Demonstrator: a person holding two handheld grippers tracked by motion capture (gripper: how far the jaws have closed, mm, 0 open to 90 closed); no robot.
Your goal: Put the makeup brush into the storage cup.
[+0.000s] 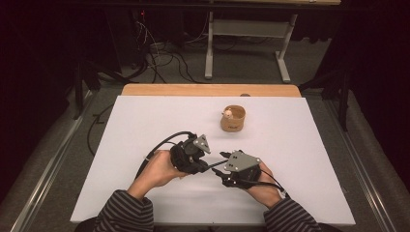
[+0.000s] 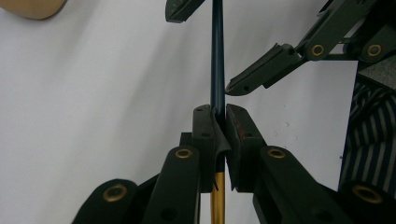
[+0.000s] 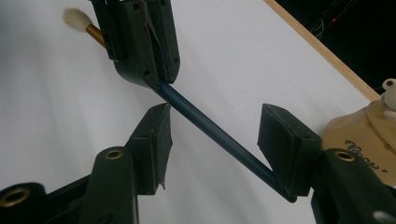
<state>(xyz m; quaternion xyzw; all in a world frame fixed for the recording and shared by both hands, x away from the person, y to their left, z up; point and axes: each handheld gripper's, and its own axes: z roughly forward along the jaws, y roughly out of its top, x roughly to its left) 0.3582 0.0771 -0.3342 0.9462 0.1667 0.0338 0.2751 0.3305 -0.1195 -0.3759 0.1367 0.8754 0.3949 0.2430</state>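
Currently the left gripper (image 2: 218, 122) is clamped on a slim dark-blue brush with a gold ferrule and pale bristles (image 3: 205, 120), held over the white table sheet (image 1: 145, 121). The right gripper (image 3: 212, 135) stands part-open around the handle, seemingly not pinching. Handover seems underway; next, right closes squarely before left releases.

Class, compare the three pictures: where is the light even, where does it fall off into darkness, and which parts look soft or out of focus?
High view: the white table is evenly lit, the floor and room behind fall into darkness. Left gripper view: the left gripper and brush handle are fairly sharp, with soft edges at the bottom. Right gripper view: the near jaws are slightly soft, and the wooden cup at the edge is blurred.
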